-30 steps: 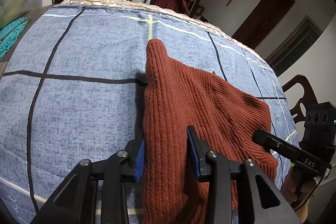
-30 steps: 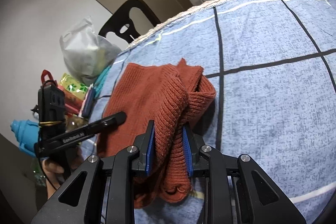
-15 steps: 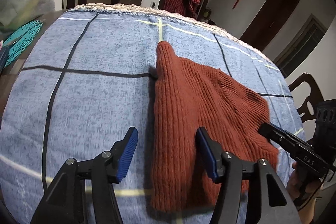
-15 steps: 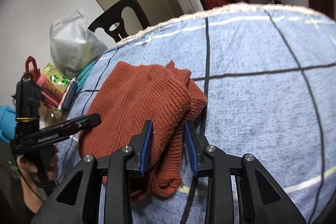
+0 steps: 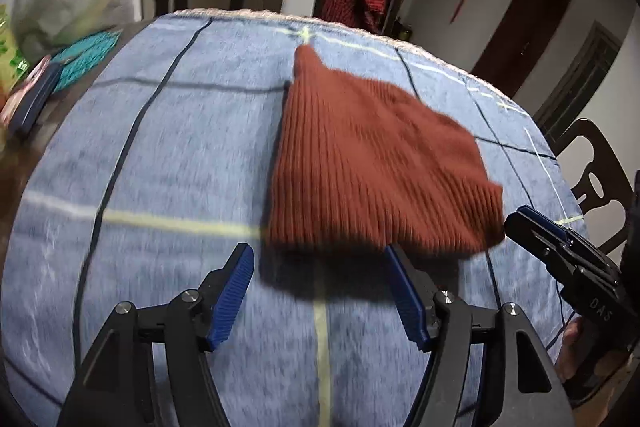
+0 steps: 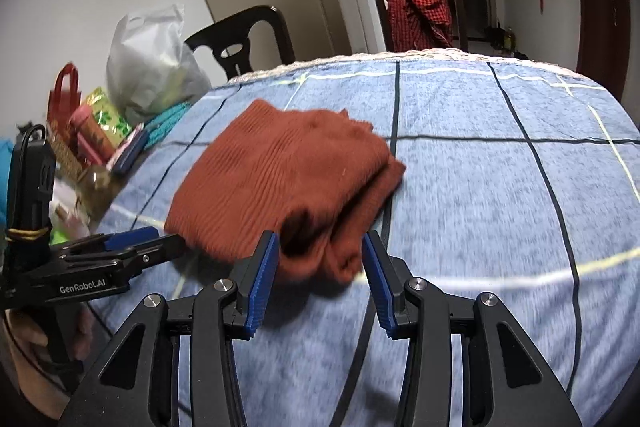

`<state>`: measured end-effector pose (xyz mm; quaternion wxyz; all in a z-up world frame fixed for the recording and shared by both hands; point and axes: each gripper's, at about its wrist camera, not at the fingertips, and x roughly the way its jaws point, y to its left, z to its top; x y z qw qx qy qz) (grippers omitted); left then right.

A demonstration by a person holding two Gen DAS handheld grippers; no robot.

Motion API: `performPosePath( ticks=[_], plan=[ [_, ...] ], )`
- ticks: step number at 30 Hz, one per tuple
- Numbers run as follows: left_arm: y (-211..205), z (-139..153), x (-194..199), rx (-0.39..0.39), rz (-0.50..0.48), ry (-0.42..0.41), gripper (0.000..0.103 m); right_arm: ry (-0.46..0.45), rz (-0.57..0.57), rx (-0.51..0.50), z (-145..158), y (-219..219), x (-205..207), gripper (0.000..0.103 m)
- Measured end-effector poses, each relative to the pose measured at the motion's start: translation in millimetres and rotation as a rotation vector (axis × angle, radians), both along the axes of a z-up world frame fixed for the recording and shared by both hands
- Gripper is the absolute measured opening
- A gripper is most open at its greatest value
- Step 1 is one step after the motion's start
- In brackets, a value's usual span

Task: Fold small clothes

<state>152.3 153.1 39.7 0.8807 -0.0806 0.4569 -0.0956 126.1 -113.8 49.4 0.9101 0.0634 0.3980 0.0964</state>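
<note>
Rust sweater point(image 5: 376, 163) folded, lying flat on blue checked cloth point(image 5: 160, 155) over table, toward its middle. Left gripper point(image 5: 320, 291) spread, jaws just opened wider, nothing between them, sweater's near edge just beyond the tips. Right gripper point(image 6: 318, 269) also spread, jaws just opened wider, pads either side of sweater's folded corner but not pressing it. Bags and clutter point(image 6: 120, 107) beside the cloth's left edge. Red checked garment point(image 6: 420, 7) draped on far chair.
</note>
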Motion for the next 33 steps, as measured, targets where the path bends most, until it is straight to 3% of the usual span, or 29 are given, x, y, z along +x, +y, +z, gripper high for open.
performPosePath(
  ticks=[3, 14, 23, 33],
  plan=[
    [-5.2, -3.2, -18.2, 0.067, 0.018, -0.036, 0.070, -0.007, 0.005, -0.045, -2.3, 5.9, -12.7, 0.045],
    [-24.6, -21.1, -51.0, 0.149, 0.019, -0.031, 0.071, 0.062, -0.007, -0.181, -26.1, 21.6, -42.6, 0.046],
    [-36.4, -29.2, -60.7, 0.218, 0.038, -0.058, 0.074, 0.108, -0.036, -0.224, -40.3, 24.0, -48.6, 0.046],
    [-36.8, -31.4, -60.1, 0.210, 0.057, -0.061, 0.079, 0.100, -0.067, -0.286, -43.2, 31.0, -51.1, 0.051]
  ],
)
